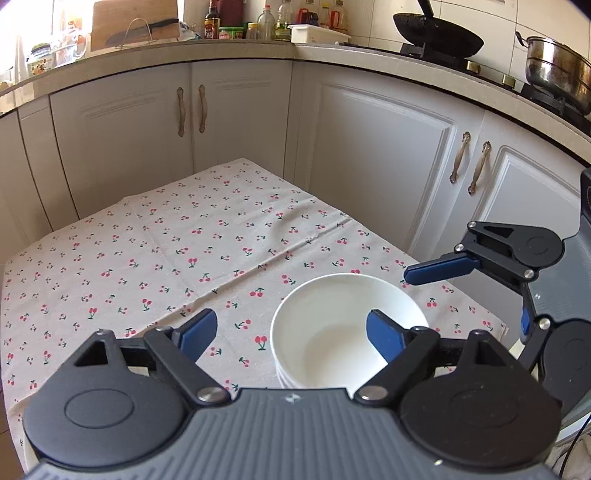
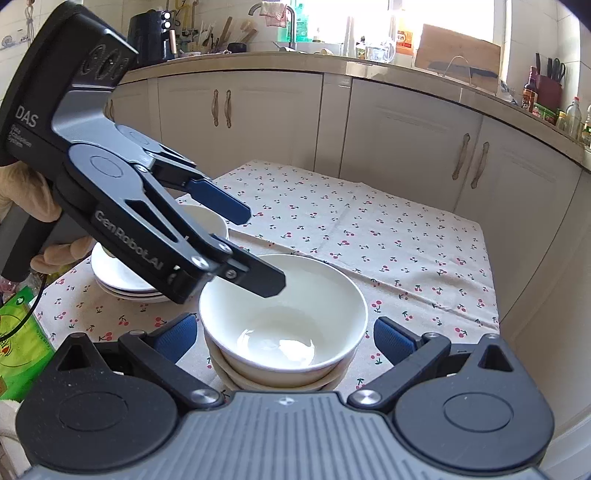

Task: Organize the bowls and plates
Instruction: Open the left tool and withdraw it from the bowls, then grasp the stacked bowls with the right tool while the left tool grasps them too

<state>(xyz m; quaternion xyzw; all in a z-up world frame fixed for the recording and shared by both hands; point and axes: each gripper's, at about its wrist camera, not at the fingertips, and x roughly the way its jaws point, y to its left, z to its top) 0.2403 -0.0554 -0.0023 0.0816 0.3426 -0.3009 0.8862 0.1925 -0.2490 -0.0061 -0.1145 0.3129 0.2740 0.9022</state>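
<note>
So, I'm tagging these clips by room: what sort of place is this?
A home kitchen, most likely: a wok on a stove, sauce bottles on the counter, and a faucet by the window.

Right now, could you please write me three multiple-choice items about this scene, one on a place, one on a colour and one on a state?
1. Where does the stack of bowls stand on the cherry-print tablecloth?
A. At the far edge by the cabinets
B. At the near edge, between the right tool's fingers
C. On the stack of plates

2. What colour are the pads on the tools' fingers?
A. Blue
B. Red
C. Yellow

3. How does the left tool stand toward the top bowl?
A. Shut on its rim
B. Open, one finger over the bowl's inside
C. Lying flat on the cloth

Answers: 1 B, the right wrist view shows the bowls close in front, between the right tool's fingers. 2 A, the pads are blue in both views. 3 B, its fingers stand apart and press on nothing.
</note>
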